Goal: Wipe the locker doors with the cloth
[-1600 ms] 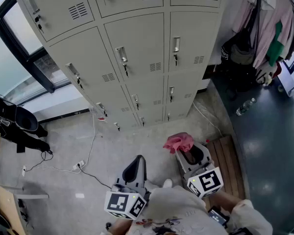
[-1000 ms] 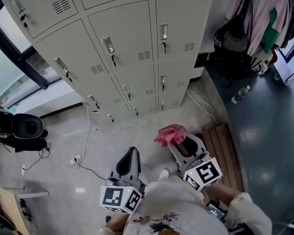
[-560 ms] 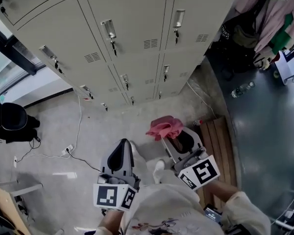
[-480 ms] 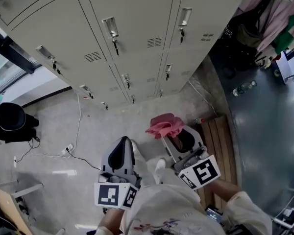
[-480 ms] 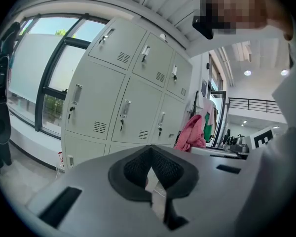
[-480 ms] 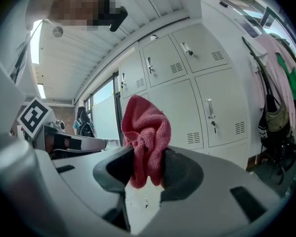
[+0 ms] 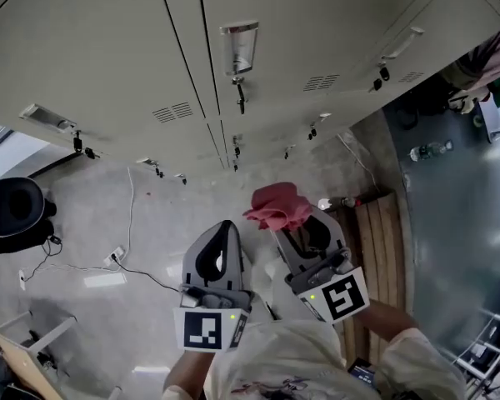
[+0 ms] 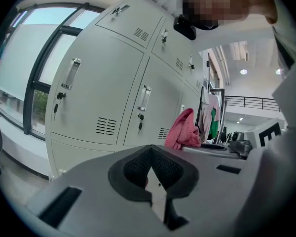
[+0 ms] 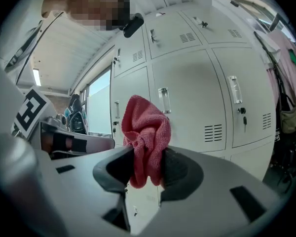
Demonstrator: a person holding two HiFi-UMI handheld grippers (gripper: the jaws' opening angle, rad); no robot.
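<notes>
Item 1. Cloth (image 9: 145,137): pink-red, towelling weave, bunched. It sits pinched between the two jaws of my right claw (image 9: 147,169), with the bulk standing up above the jaws and a short fold hanging below. In the head view the cloth (image 7: 277,205) shows at the tip of that claw (image 7: 293,226), held in the air in front of the lockers. I cannot tell whether it touches a door.

Item 2. Right claw: closed on the cloth, with its marker cube (image 7: 342,295) at the near end.

Item 3. Left claw (image 8: 152,168): jaw tips together, nothing between them. It is held level with the right one and just to its left (image 7: 225,228), with its marker cube (image 7: 210,330) behind. The cloth (image 8: 185,130) shows past its right side.

Item 4. Locker doors (image 7: 108,48): pale grey metal, in rows, each with a louvred vent. The nearest upright handle (image 7: 239,48) has a key hanging beneath it. All the doors I can see are shut. The same doors fill the view beyond each claw (image 9: 187,98) (image 8: 98,93).

Item 5. Floor (image 7: 108,307): grey, with a white cable (image 7: 132,215) running from the locker base to a power strip (image 7: 112,257).

Item 6. Wooden slat platform (image 7: 383,248): on the floor to the right of my right claw.

Item 7. Plastic bottle (image 7: 429,150): lying on the dark floor farther right.

Item 8. Black seat (image 7: 12,211): at the left edge.
</notes>
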